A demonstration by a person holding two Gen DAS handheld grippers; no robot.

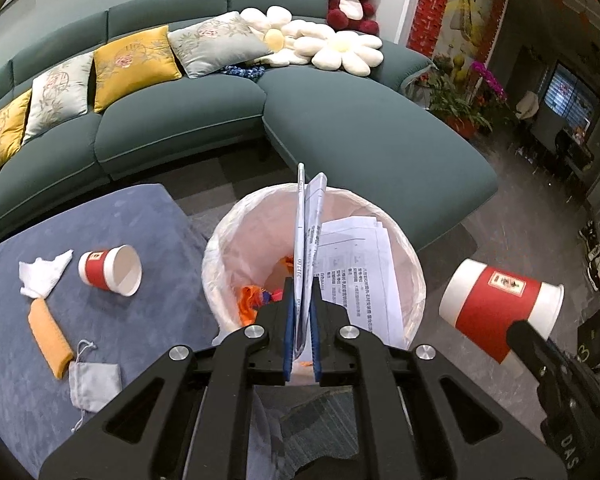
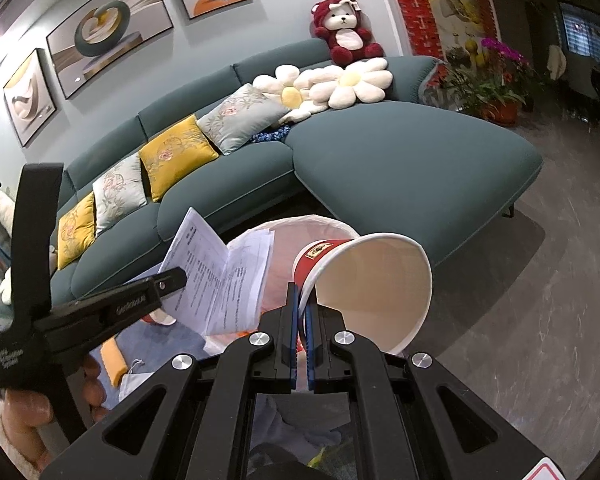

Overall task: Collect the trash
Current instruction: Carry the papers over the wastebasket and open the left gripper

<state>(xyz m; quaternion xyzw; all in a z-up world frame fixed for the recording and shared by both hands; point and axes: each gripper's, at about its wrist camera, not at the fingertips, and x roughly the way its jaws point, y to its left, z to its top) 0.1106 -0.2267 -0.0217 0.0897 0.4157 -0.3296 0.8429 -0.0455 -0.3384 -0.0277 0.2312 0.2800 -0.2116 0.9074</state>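
My left gripper [image 1: 301, 280] is pinched tight on a folded sheaf of printed papers [image 1: 310, 216], held on edge so the long axis runs straight out from my fingers and over the mouth of the lined trash bin [image 1: 414, 276]. The bin sits directly beneath and just ahead of that hand, so the papers need only go down, I judge, to land with the loose sheets and orange scraps already inside. My right gripper [image 2: 303, 300] is pressed together on the rim wall of a red-and-white paper cup [image 2: 364, 284], which lies tilted with its open mouth toward the camera; the bin [image 2: 332, 224] shows behind it and to its left, so this cup is near the rim but not yet over the opening. The left hand is the nearer of the two to a drop. The left wrist view shows what the right cannot: a second paper cup [image 1: 110, 270], a crumpled tissue [image 1: 44, 272], an orange wrapper [image 1: 50, 336] and a grey pouch [image 1: 94, 384] lying apart on the blue ottoman [image 1: 148, 216]. The right view alone shows the papers fanned open.
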